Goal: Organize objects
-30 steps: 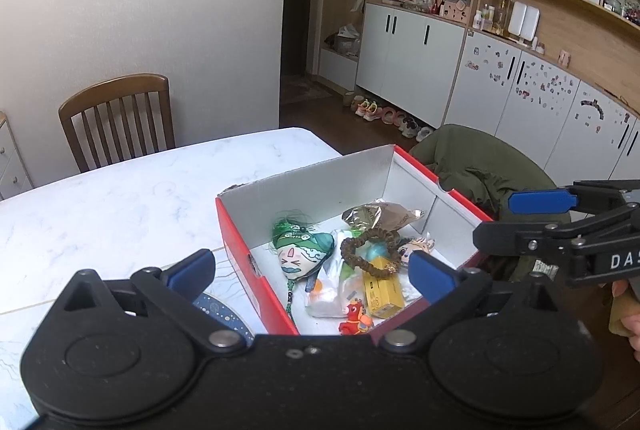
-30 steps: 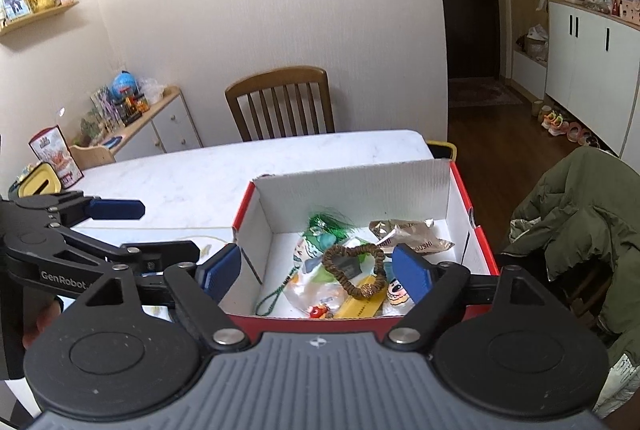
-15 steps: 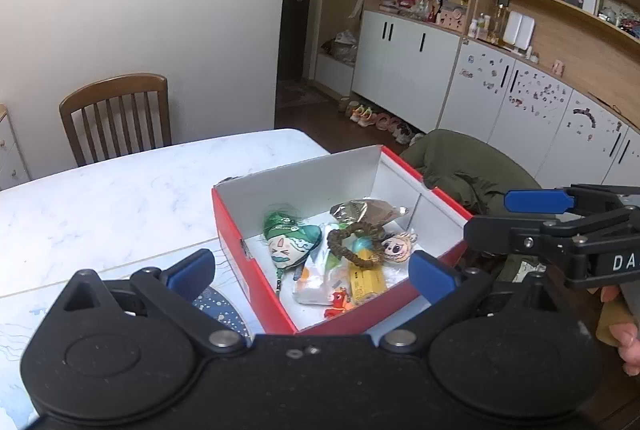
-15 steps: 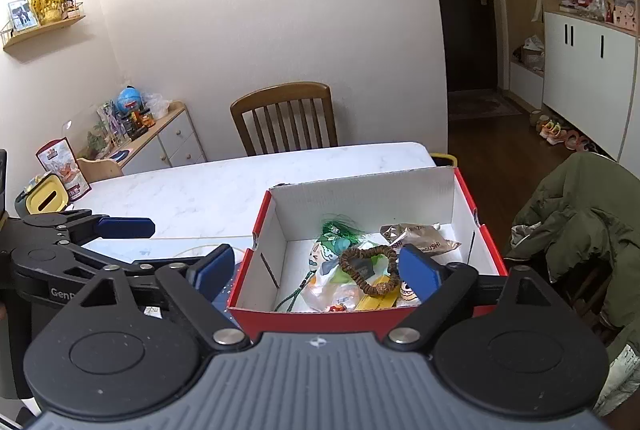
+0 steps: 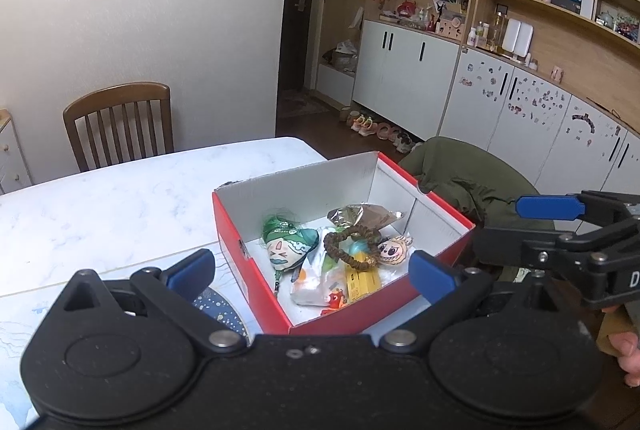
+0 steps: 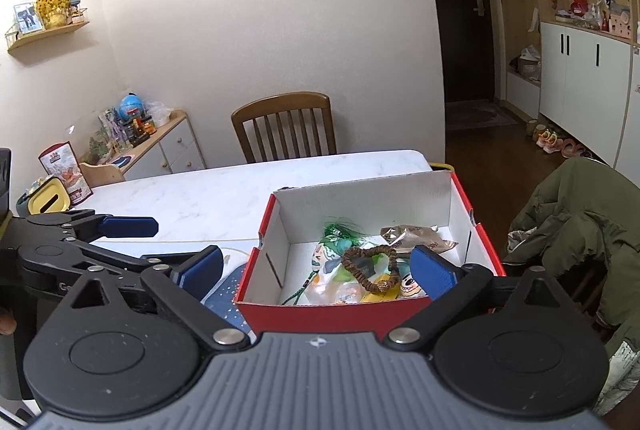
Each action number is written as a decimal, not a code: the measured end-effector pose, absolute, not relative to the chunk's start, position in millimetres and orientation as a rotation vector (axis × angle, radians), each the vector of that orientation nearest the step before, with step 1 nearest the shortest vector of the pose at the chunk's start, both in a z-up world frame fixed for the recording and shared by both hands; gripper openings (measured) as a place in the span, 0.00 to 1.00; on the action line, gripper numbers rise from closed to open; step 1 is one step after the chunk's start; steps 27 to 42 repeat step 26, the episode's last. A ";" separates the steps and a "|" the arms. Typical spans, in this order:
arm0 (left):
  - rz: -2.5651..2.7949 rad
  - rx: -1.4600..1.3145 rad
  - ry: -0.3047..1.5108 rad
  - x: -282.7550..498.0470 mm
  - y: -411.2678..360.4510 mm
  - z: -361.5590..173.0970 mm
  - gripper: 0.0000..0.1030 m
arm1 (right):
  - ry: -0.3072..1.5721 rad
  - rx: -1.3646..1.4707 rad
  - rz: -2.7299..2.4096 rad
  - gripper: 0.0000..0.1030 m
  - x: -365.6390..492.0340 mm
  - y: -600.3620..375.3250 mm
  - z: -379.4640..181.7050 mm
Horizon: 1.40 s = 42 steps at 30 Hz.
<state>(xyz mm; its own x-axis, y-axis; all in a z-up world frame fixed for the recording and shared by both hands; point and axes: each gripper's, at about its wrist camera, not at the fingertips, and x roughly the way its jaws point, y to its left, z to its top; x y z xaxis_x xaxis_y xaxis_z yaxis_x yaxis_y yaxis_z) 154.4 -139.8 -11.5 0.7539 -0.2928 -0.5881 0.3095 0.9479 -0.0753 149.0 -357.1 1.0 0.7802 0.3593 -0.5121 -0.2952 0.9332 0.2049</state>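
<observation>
Left gripper (image 5: 310, 272): wide, empty, lower centre
Right gripper (image 6: 316, 266): wide, empty
Red box (image 5: 256, 270): on bench (image 5: 120, 206), centre frame, bead bracelet (image 5: 354, 246) inside

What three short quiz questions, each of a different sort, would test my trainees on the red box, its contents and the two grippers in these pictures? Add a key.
1. True or false: the left gripper is shut on the beaded bracelet.
2. Multiple choice: the bracelet lies (A) on the table beside the box, (B) inside the red box on top of other items, (C) on the wooden chair.
3. Fill in: the green jacket is draped over a ____ to the right of the box.

Key: 1 false, both it and the right gripper are open and hold nothing; 2 B; 3 chair, though the jacket mostly hides it.
</observation>
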 end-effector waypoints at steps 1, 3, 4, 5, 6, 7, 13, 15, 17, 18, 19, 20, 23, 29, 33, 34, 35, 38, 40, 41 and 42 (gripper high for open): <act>-0.327 0.027 0.638 154.7 -140.2 -11.9 1.00 | 0.578 0.114 0.353 0.98 149.0 -356.8 0.7; -0.324 0.026 0.639 155.4 -141.0 -12.5 1.00 | 0.579 0.114 0.355 0.98 149.2 -357.1 -0.2; -0.318 0.027 0.635 155.0 -141.3 -12.7 1.00 | 0.579 0.117 0.355 0.98 149.0 -357.5 -0.6; -0.313 0.028 0.633 155.2 -141.6 -13.1 1.00 | 0.578 0.120 0.355 0.98 149.1 -358.3 -1.3; -0.311 0.025 0.631 155.6 -142.1 -13.4 1.00 | 0.575 0.122 0.354 0.98 148.8 -359.2 -1.6; -0.309 0.022 0.632 156.3 -142.7 -14.0 1.00 | 0.571 0.120 0.354 0.98 148.0 -359.9 -1.9; -0.298 0.017 0.628 158.2 -148.2 -14.6 1.00 | 0.580 0.119 0.361 0.98 148.6 -363.9 -4.1; -0.292 0.020 0.626 158.1 -150.5 -14.5 1.00 | 0.585 0.119 0.365 0.98 149.1 -365.6 -4.7; -0.288 0.020 0.624 157.6 -151.5 -14.3 1.00 | 0.586 0.121 0.368 0.98 148.7 -367.0 -4.4; -0.289 0.018 0.624 157.1 -151.9 -14.1 1.00 | 0.586 0.122 0.371 0.98 148.8 -367.7 -4.6; -0.287 0.018 0.623 156.7 -152.0 -13.9 1.00 | 0.585 0.124 0.374 0.98 148.8 -368.3 -5.0; -0.285 0.018 0.622 156.5 -152.1 -13.9 1.00 | 0.585 0.125 0.376 0.98 148.6 -368.6 -5.2; -0.279 0.009 0.624 156.2 -151.6 -14.6 1.00 | 0.586 0.125 0.378 0.98 148.2 -368.7 -5.7; -0.279 0.001 0.623 155.6 -148.4 -14.4 1.00 | 0.587 0.128 0.373 0.98 147.1 -367.9 -5.0; -0.279 0.001 0.623 155.6 -148.4 -14.4 1.00 | 0.587 0.128 0.373 0.98 147.1 -367.9 -5.0; -0.279 0.001 0.623 155.6 -148.4 -14.4 1.00 | 0.587 0.128 0.373 0.98 147.1 -367.9 -5.0; -0.279 0.001 0.623 155.6 -148.4 -14.4 1.00 | 0.587 0.128 0.373 0.98 147.1 -367.9 -5.0; -0.279 0.001 0.623 155.6 -148.4 -14.4 1.00 | 0.587 0.128 0.373 0.98 147.1 -367.9 -5.0; -0.279 0.001 0.623 155.6 -148.4 -14.4 1.00 | 0.587 0.128 0.373 0.98 147.1 -367.9 -5.0; -0.279 0.001 0.623 155.6 -148.4 -14.4 1.00 | 0.587 0.128 0.373 0.98 147.1 -367.9 -5.0; -0.279 0.001 0.623 155.6 -148.4 -14.4 1.00 | 0.587 0.128 0.373 0.98 147.1 -367.9 -5.0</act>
